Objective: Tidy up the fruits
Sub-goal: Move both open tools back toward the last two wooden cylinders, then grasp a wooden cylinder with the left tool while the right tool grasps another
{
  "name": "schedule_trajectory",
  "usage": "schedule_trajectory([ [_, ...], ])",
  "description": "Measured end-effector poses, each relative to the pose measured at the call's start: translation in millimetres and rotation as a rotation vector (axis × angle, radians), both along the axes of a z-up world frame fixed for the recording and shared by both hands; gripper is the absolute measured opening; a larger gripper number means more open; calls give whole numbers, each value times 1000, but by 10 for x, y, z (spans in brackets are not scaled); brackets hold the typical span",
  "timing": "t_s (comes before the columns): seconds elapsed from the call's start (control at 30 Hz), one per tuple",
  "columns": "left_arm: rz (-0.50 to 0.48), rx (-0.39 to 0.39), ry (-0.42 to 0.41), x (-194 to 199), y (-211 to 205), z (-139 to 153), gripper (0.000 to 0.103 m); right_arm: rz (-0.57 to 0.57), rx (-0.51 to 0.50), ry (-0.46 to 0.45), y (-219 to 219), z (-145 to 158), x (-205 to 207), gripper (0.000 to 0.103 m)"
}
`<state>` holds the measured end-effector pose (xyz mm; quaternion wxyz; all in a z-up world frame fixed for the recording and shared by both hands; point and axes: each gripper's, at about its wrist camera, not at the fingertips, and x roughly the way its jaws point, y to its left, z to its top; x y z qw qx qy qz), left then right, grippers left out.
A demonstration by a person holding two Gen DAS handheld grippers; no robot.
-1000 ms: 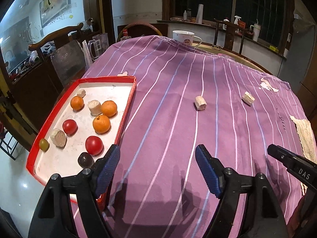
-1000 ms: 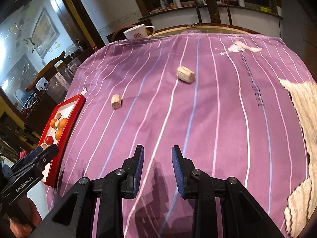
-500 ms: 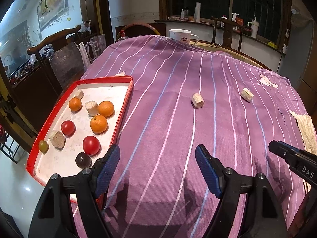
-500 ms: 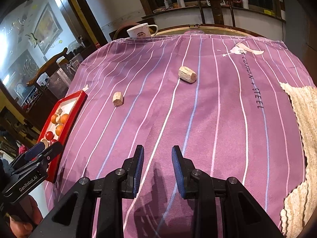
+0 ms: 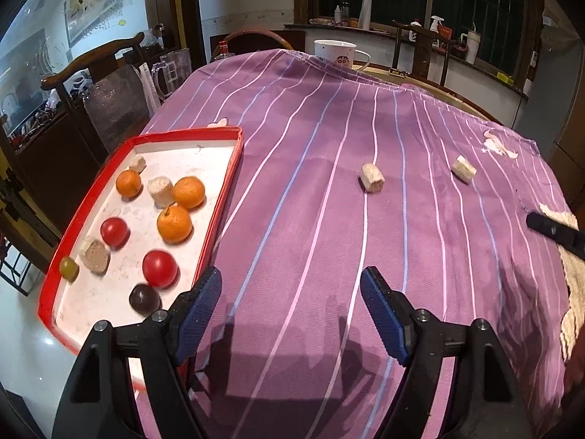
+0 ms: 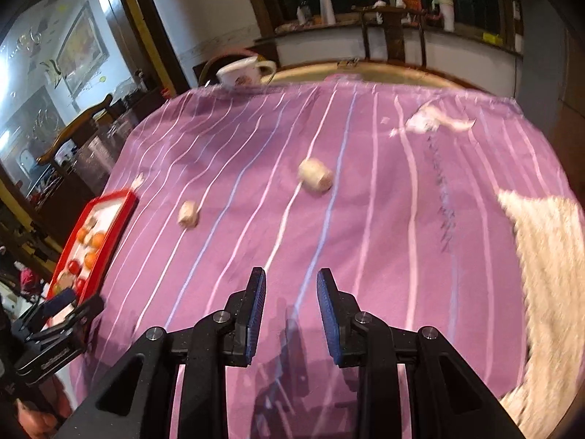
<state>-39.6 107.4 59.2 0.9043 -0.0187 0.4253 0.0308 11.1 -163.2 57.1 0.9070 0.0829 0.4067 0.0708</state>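
A red-rimmed tray (image 5: 223,186) at the table's left holds three oranges (image 5: 174,224), two red tomatoes (image 5: 159,268), a dark plum (image 5: 144,298), a green grape (image 5: 68,267) and pale banana pieces (image 5: 160,192). Two more pale pieces lie on the purple cloth: a near one (image 5: 372,178) and a far one (image 5: 463,169), also in the right wrist view (image 6: 188,213) (image 6: 315,175). My left gripper (image 5: 290,316) is open and empty beside the tray's near corner. My right gripper (image 6: 290,309) is open, narrower, empty, over the cloth.
A white mug (image 5: 338,53) stands at the far table edge. A cream knitted cloth (image 6: 548,256) lies at the right. Wooden chairs (image 5: 98,84) stand left of the table. The tray also shows in the right wrist view (image 6: 91,241).
My right gripper has moved forward and its view is blurred; the two pale pieces sit closer in it. My left gripper has barely shifted. Both stay open.
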Motion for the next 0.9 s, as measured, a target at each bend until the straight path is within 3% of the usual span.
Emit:
schedule_trajectory([
  [0.1, -36, -38, 10, 171, -13, 52, 78, -13, -10, -15, -153, 8, 279, 32],
  [0.33, -129, 1, 42, 777, -351, -33, 78, 24, 0, 13, -92, -164, 867, 32],
  [0.47, -161, -70, 102, 1135, -448, -252, 78, 39, -23, 27, 81, -332, 1109, 32],
  [0.6, -167, -133, 92, 1344, -449, -361, 78, 32, -66, 16, 138, -411, 1246, 35],
  [0.8, -187, -115, 112, 1549, -553, -516, 78, 34, -66, 25, 97, -486, 1392, 37],
  [0.9, -196, -57, 93, 1552, -617, -531, 68, 51, -93, 24, 152, -510, 1404, 37],
])
